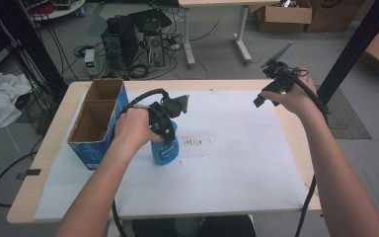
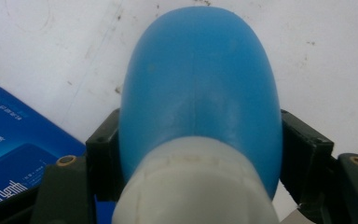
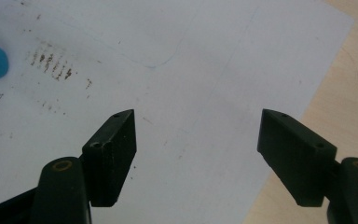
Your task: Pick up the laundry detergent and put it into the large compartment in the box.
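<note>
the blue bottle (image 2: 200,88) stands on the white sheet (image 1: 237,148), just beside the blue cardboard box (image 1: 96,123). the left gripper (image 1: 164,129) is clamped on it: one black jaw presses each flank, near its white neck. the right gripper (image 3: 196,154) hangs over the sheet's far corner, well apart from the bottle, jaws spread wide with nothing between them.
</note>
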Demonstrator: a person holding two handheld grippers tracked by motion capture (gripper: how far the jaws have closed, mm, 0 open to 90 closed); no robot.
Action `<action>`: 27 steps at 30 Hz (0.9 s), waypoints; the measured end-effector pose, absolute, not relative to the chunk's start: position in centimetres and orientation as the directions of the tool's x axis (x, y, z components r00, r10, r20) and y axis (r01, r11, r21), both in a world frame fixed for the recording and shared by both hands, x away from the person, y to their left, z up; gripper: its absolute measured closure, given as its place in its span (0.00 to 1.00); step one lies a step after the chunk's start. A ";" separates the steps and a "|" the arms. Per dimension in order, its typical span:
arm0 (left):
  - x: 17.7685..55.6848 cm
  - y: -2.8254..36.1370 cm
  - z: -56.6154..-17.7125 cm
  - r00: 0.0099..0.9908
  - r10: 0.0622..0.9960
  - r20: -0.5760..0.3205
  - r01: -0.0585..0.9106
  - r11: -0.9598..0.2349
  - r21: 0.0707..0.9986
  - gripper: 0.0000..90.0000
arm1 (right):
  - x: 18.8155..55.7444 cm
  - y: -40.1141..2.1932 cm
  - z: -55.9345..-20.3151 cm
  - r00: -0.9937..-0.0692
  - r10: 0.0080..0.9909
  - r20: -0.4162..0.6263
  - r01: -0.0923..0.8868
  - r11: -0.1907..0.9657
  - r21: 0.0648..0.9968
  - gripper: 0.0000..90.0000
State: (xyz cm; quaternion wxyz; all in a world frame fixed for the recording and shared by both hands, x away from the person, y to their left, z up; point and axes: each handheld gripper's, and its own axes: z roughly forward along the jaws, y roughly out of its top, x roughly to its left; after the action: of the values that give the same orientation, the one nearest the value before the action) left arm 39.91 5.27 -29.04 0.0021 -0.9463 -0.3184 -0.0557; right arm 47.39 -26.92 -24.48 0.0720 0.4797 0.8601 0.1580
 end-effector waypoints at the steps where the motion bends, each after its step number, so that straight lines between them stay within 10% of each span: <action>1: 39.9 5.3 -29.0 0.791 0.602 0.107 0.603 -0.797 0.032 0.36 | 47.4 -26.9 -24.5 -0.529 0.848 0.028 0.802 0.489 0.342 0.31; 27: 40.4 6.0 -26.6 0.737 0.670 0.093 0.672 -0.740 0.007 0.43 | 47.2 -27.0 -24.4 -0.530 0.847 0.034 0.800 0.487 0.350 0.31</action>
State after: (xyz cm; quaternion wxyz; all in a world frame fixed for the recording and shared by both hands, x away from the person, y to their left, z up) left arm 40.37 5.99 -26.57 0.0136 -0.9318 -0.3601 -0.0448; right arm 47.24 -27.01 -24.36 0.0717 0.4795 0.8592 0.1637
